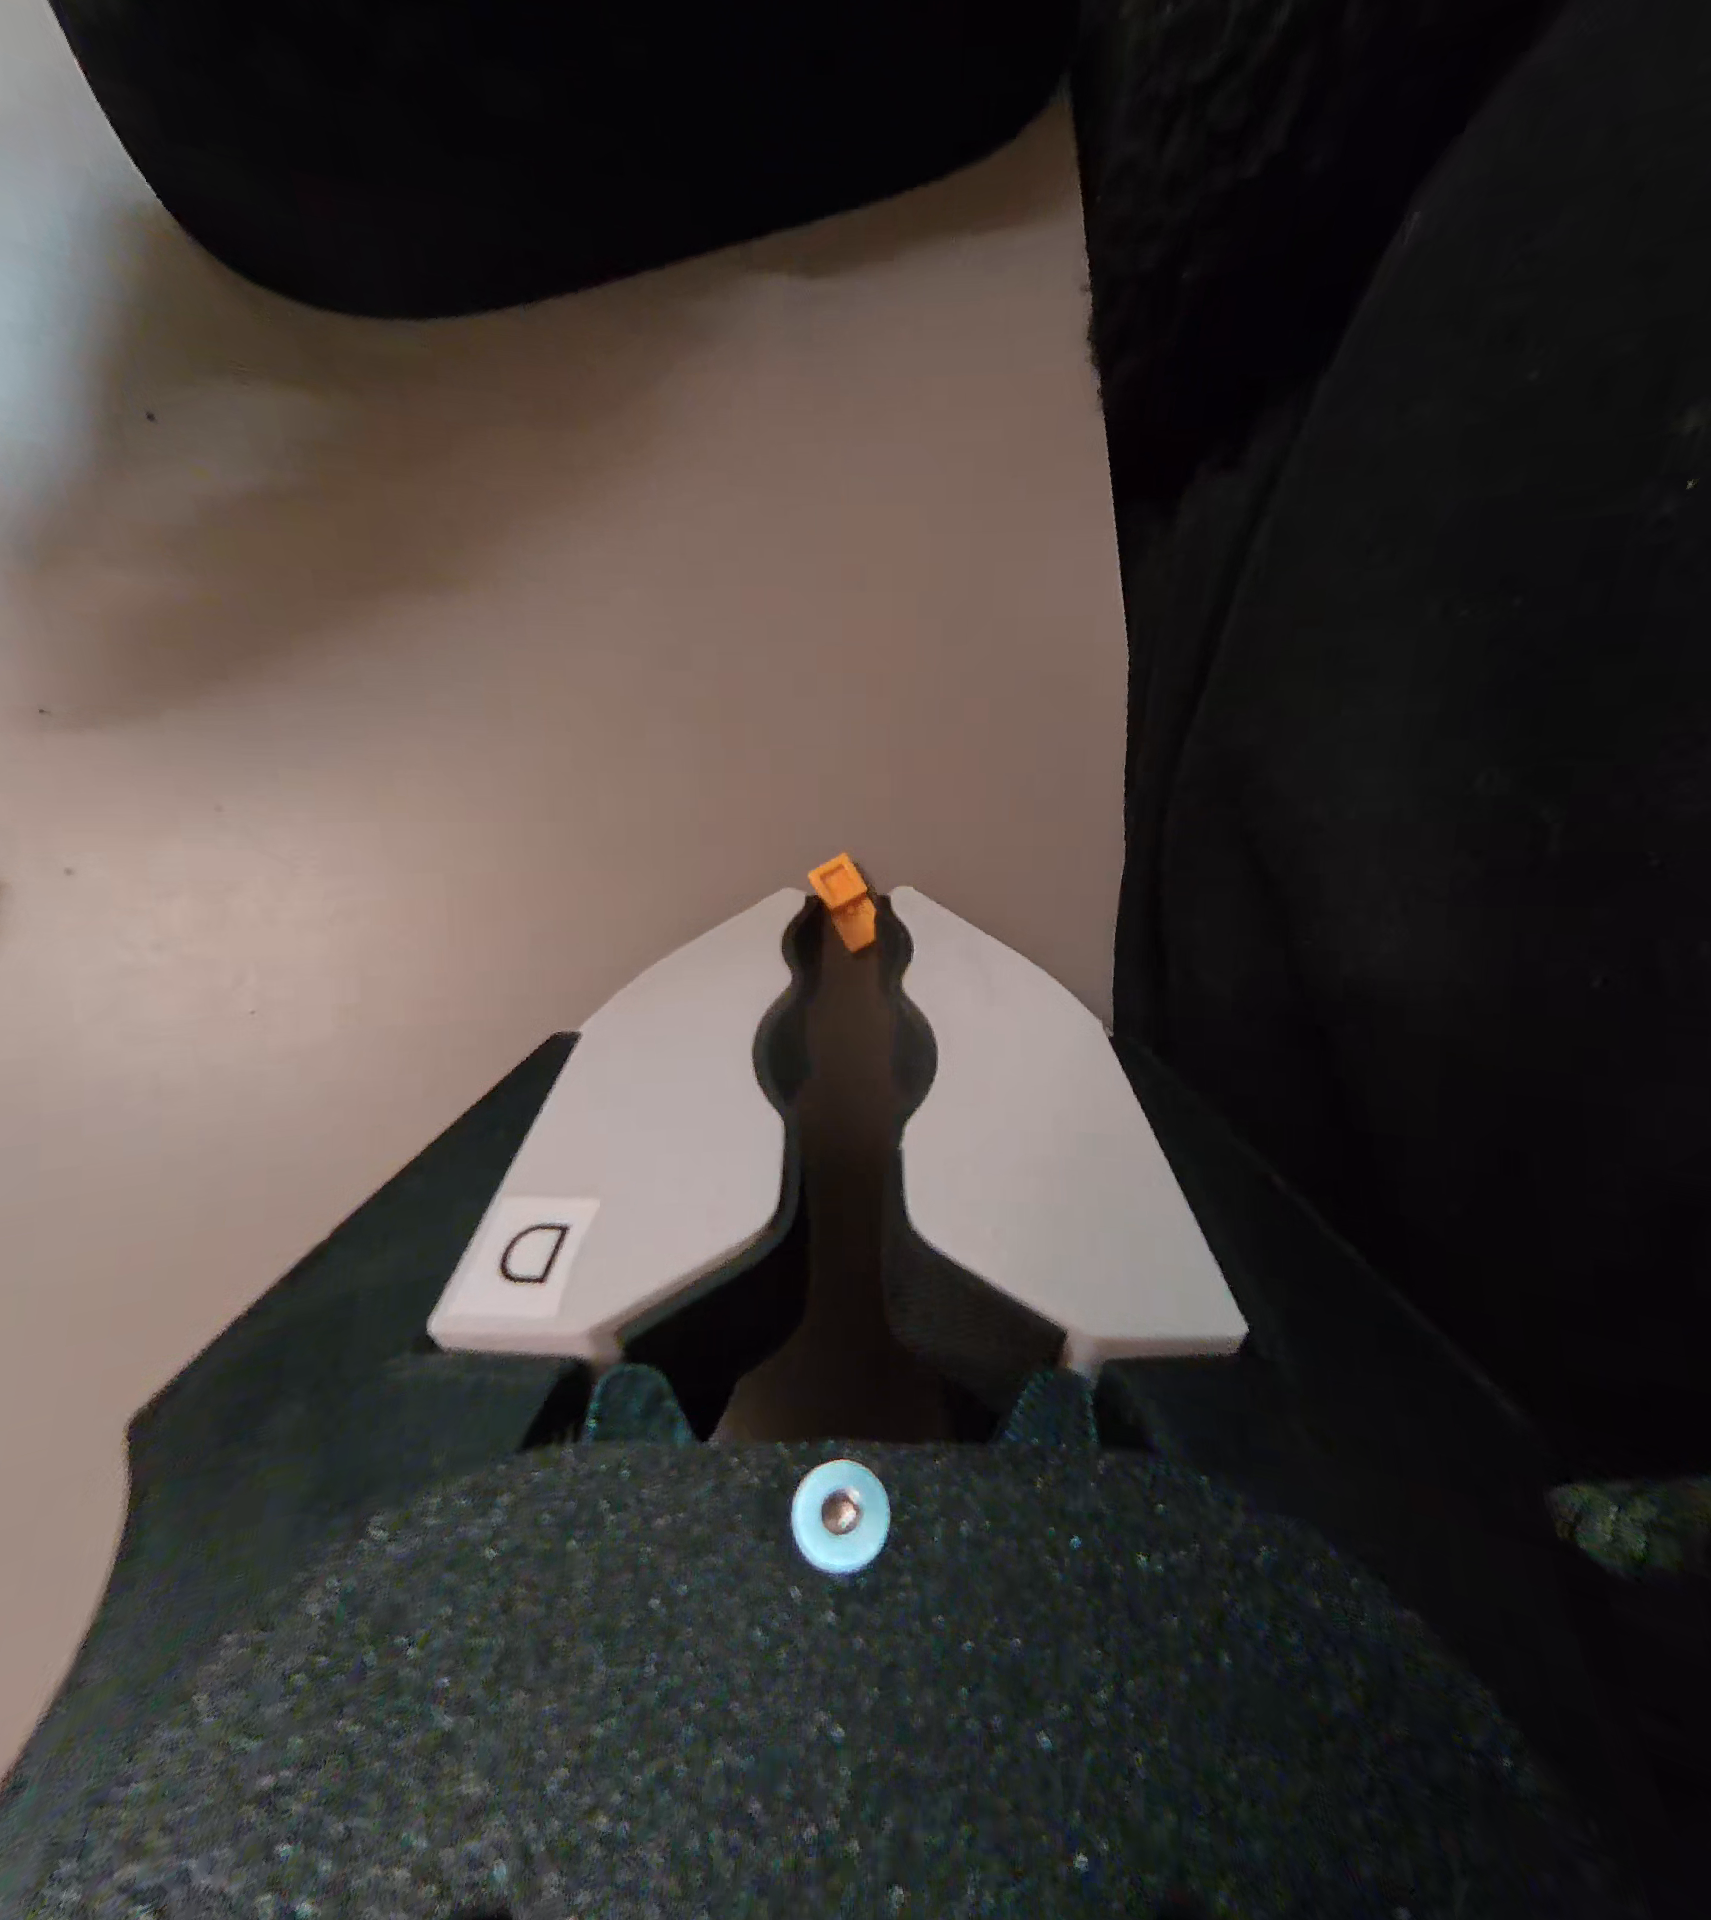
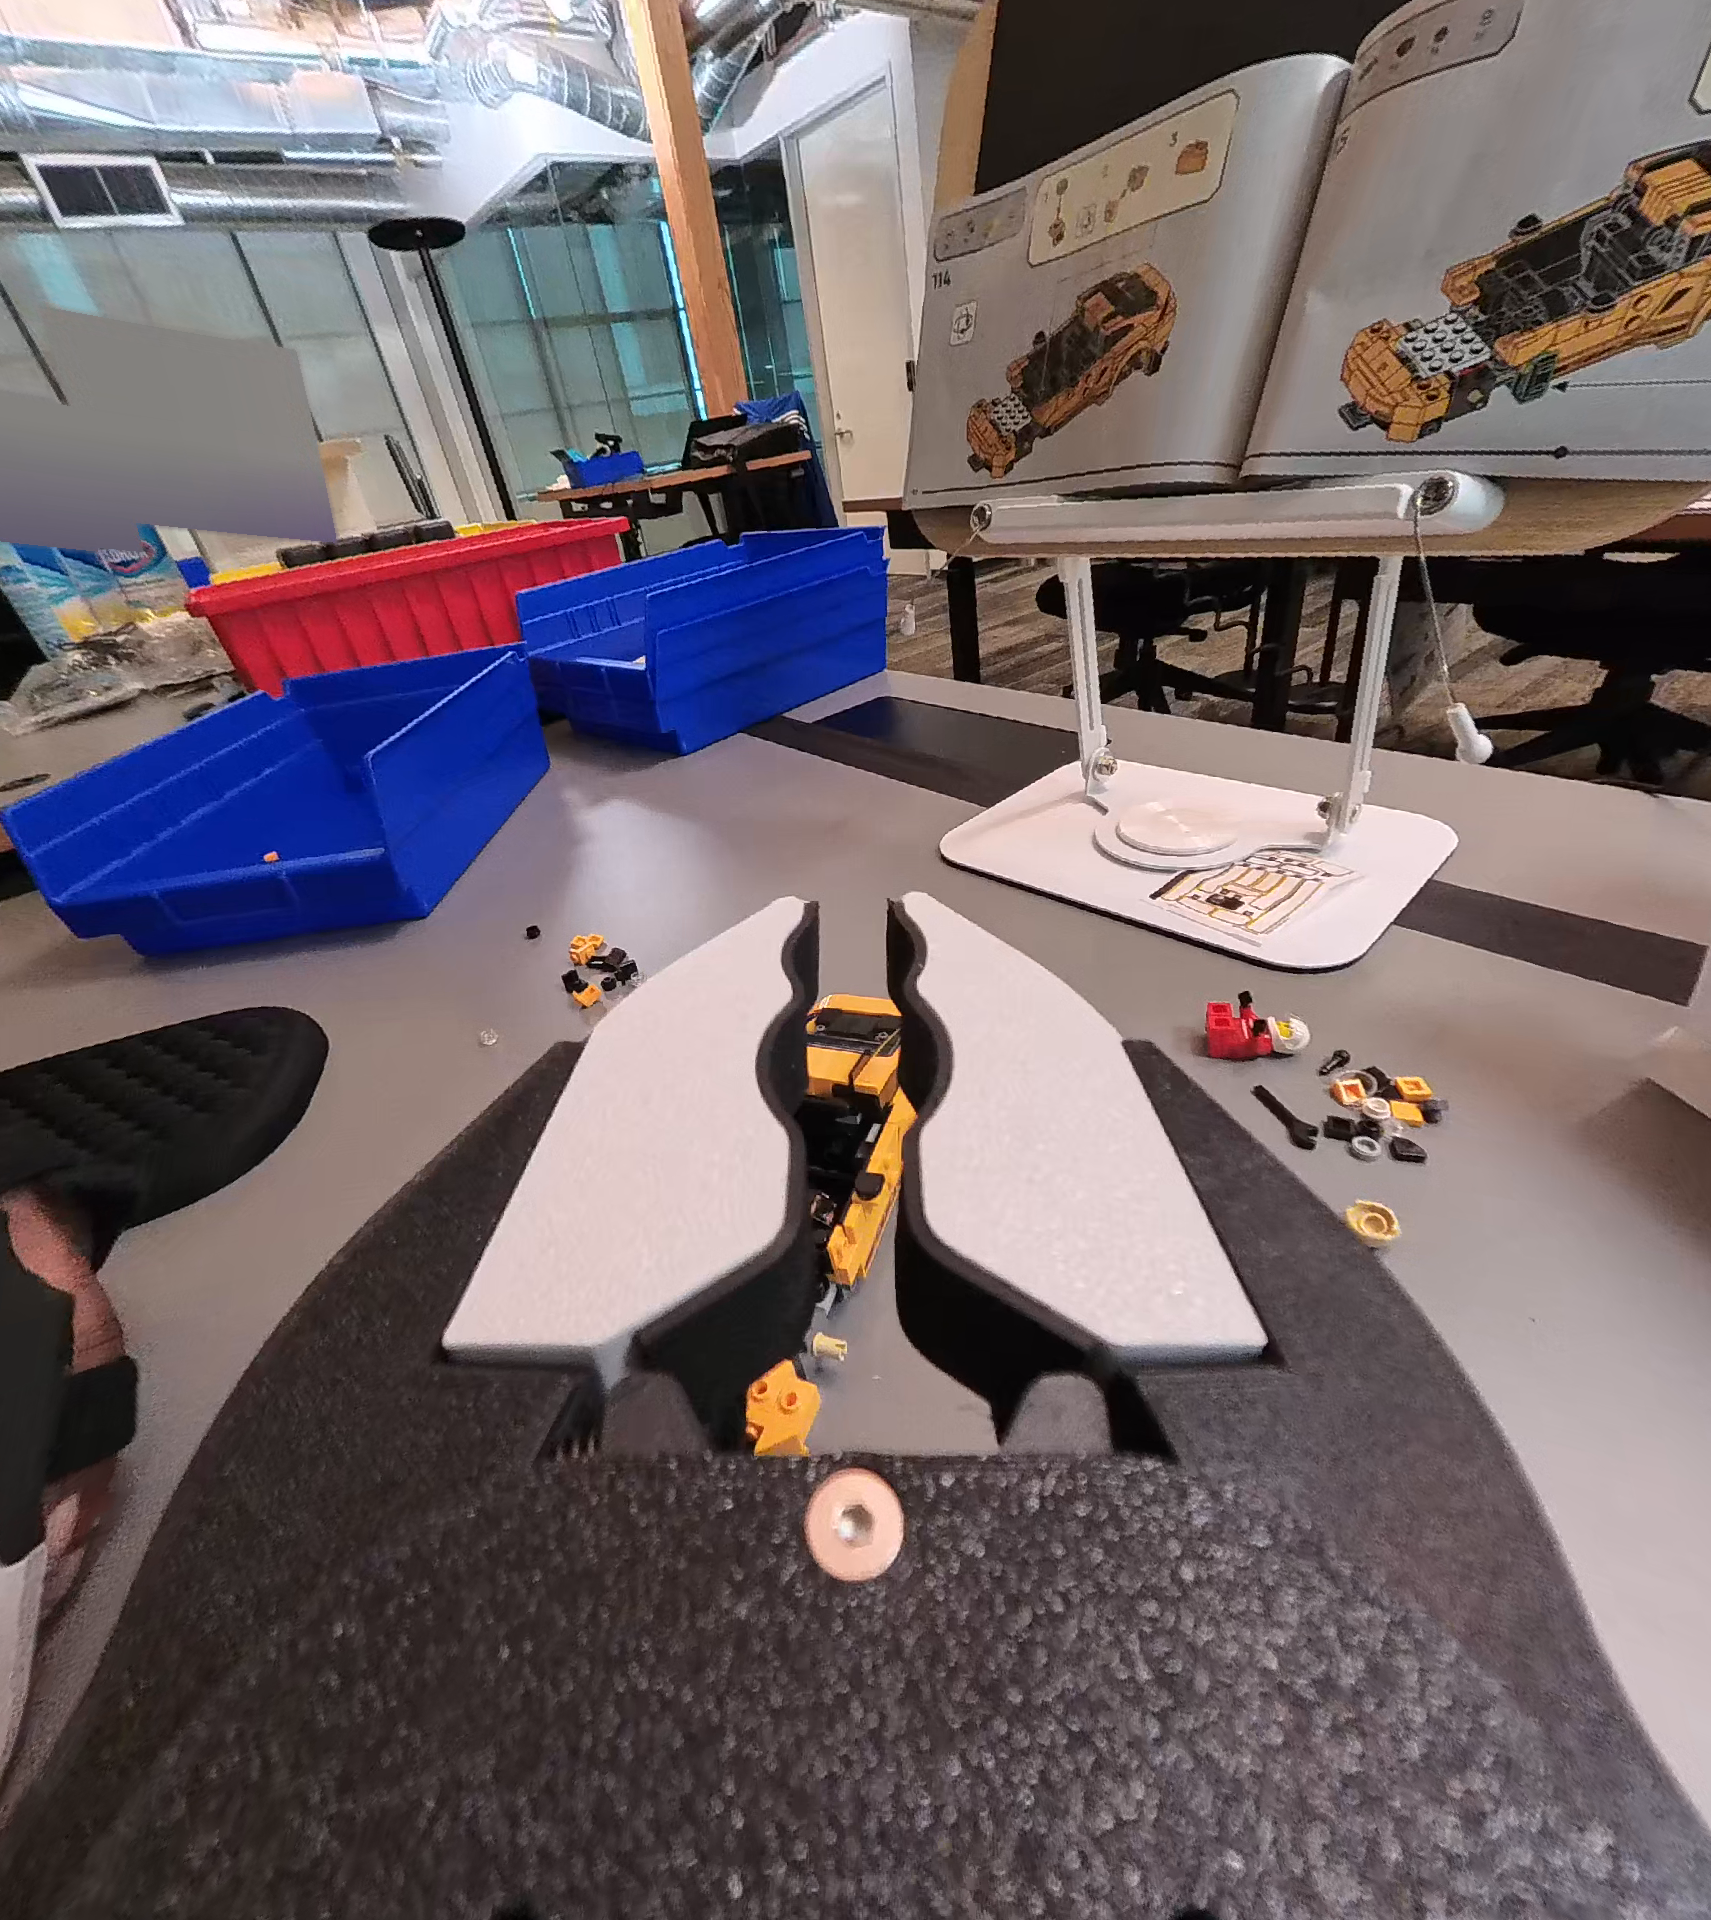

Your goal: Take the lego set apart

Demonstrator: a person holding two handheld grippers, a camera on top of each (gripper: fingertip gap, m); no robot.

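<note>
Left tongs (image 1: 846,906) are pinching a tiny orange lego piece (image 1: 843,902) right at the tips, jaws nearly closed on it, hanging over the pale table (image 1: 477,644) w/ dark fabric filling the right side of the left wrist view.

Right tongs (image 2: 853,914) are sitting w/ a narrow gap between the jaws, straddling the yellow-and-black lego car (image 2: 856,1132), which is lying on the grey table (image 2: 778,821) between the fingers; can't tell whether the pads are actually touching it. A loose yellow chunk (image 2: 781,1405) is lying near the jaw base, close to the car's near end.

Small loose parts are lying in clusters: one (image 2: 596,966) left of the tongs, another (image 2: 1376,1112) to the right, near a red piece (image 2: 1235,1031). Blue bins (image 2: 290,810) and a red bin (image 2: 404,603) are standing further back left. An open instruction booklet (image 2: 1350,270) is resting on a white stand (image 2: 1204,842) back right.
</note>
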